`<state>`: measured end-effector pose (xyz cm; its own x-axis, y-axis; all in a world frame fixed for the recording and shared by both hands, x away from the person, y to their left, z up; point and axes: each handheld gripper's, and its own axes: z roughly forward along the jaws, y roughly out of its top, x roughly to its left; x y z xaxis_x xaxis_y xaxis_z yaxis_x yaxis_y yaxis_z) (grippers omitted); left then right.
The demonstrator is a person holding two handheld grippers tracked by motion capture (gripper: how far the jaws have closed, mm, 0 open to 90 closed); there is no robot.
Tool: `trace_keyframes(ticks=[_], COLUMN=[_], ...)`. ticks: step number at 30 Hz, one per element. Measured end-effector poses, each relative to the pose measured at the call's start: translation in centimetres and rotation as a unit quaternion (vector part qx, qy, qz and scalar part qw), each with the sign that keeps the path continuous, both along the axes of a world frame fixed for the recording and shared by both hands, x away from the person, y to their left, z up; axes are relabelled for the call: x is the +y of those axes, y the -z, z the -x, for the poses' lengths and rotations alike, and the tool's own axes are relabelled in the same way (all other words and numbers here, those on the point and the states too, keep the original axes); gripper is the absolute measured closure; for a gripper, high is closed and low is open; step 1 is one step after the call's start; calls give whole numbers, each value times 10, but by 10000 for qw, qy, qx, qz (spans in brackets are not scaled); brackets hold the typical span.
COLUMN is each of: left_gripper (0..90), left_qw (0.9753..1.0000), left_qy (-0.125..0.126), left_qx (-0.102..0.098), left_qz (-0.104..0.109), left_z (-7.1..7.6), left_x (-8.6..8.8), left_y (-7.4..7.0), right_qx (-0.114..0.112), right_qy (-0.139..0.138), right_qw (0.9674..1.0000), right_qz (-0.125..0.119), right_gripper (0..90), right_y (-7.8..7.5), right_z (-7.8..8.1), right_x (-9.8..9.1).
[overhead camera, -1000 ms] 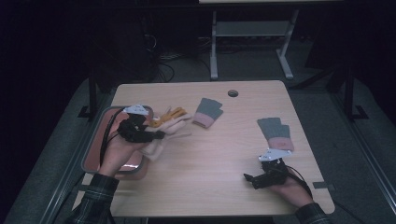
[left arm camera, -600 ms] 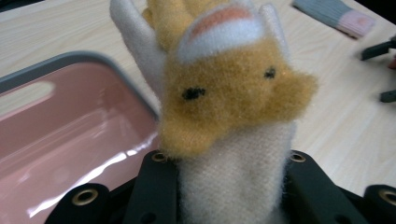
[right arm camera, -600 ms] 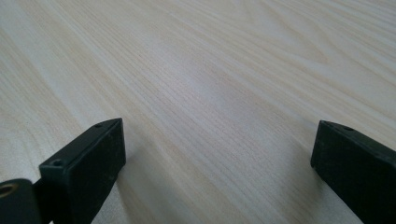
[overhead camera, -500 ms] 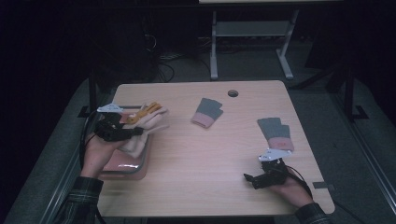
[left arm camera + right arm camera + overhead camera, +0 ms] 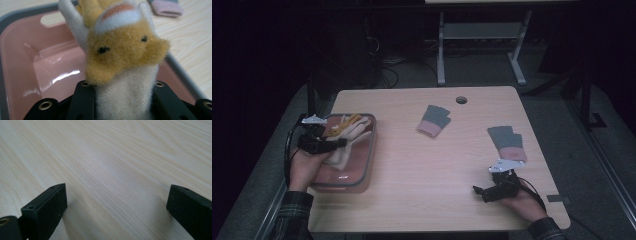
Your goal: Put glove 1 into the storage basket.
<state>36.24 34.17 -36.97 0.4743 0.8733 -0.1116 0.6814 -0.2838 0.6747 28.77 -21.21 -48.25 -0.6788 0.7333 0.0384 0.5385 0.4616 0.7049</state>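
A fluffy cream and yellow glove (image 5: 348,131) with a small animal face (image 5: 125,55) hangs over the pink tray (image 5: 368,160), and my left gripper (image 5: 336,145) is shut on its cream cuff. In the left gripper view the black jaws (image 5: 125,100) press the cuff from both sides, above the tray's glossy pink floor (image 5: 22,57). Two grey gloves with pink cuffs lie flat on the table, one in the middle (image 5: 434,121) and one at the right (image 5: 507,142). My right gripper (image 5: 480,191) rests near the front right edge, open over bare wood (image 5: 117,200).
The wooden table (image 5: 422,175) has a dark round grommet hole (image 5: 461,99) near its far edge. A grey metal stand (image 5: 482,35) and cables sit on the dark floor beyond. The middle glove's pink cuff (image 5: 166,7) shows past the tray in the left gripper view.
My left hand has carried the cream glove leftward and a little down, from beside the tray to above its inside. The right hand has stayed where it was.
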Motion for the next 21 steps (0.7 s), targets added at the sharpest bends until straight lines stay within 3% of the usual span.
trace_keyframes(ticks=[4, 14, 18, 21], left_gripper=[686, 679, 667, 641], left_qw=[9998, 9984, 9965, 9954], left_qy=[6, 5, 87, 164], left_qx=[118, 500, 700, 839], left_qz=[-149, -261, -448, -424], left_z=[-4, -18, -22, -24], left_x=[-2, -8, -11, -12], left_y=[8, 30, 38, 45], right_qx=[-1, 0, -3, -1], right_qy=[-2, -2, -2, -4], right_qw=[10000, 10000, 10000, 10000], right_qz=[4, 3, 2, 5], right_gripper=[29, 29, 29, 29], right_y=[0, 0, 0, 0], right_z=[0, 0, 0, 0], right_x=[0, 0, 0, 0])
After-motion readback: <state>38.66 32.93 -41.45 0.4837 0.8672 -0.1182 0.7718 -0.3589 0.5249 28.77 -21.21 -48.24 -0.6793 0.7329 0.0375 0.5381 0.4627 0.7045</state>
